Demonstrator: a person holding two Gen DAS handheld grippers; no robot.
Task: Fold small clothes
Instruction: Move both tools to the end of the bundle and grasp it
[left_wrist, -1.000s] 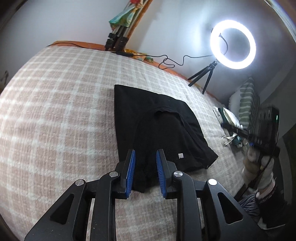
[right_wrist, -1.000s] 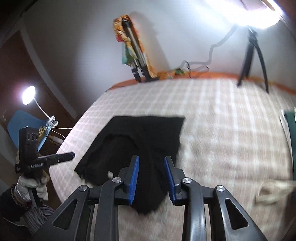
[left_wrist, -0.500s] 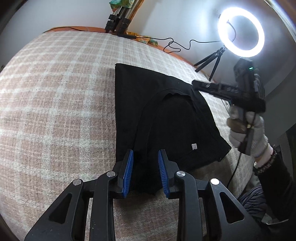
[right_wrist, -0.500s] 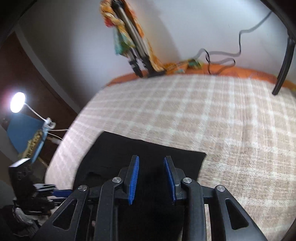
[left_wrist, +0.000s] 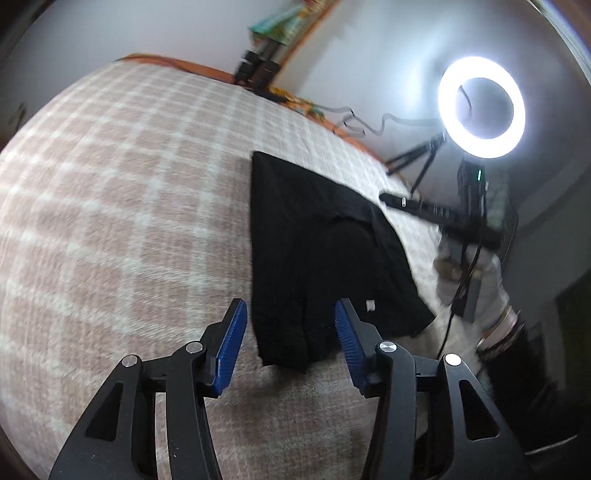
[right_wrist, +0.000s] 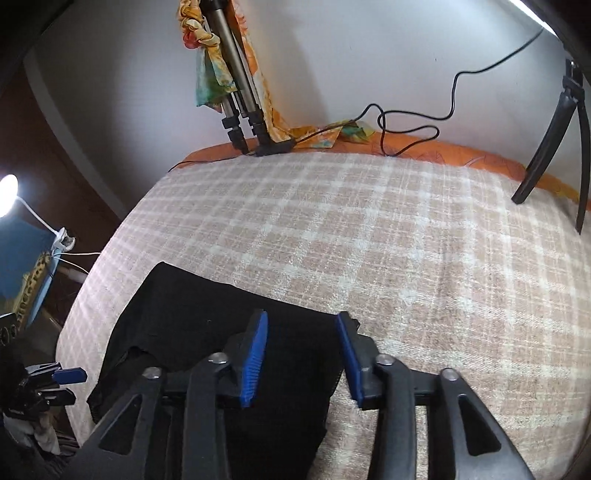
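Note:
A black garment (left_wrist: 317, 251) lies partly folded on the checked bed cover (left_wrist: 122, 206), with a small white tag near its right edge. My left gripper (left_wrist: 290, 343) is open and empty, just above the garment's near corner. The garment also shows in the right wrist view (right_wrist: 192, 325), at lower left. My right gripper (right_wrist: 301, 354) is open and empty, hovering over the garment's far edge. The right gripper also shows in the left wrist view (left_wrist: 391, 199), held by a gloved hand beyond the garment's right side.
A lit ring light (left_wrist: 480, 98) on a small tripod stands at the bed's far right. A larger tripod (right_wrist: 240, 110) with colourful cloth and a black cable (right_wrist: 406, 125) sit at the far edge by the wall. A lamp (right_wrist: 7, 192) glows at left.
Both grippers have opened wider. The right gripper moved forward over the garment toward its far edge. The left gripper pulled back slightly, its jaws now straddling the near corner.

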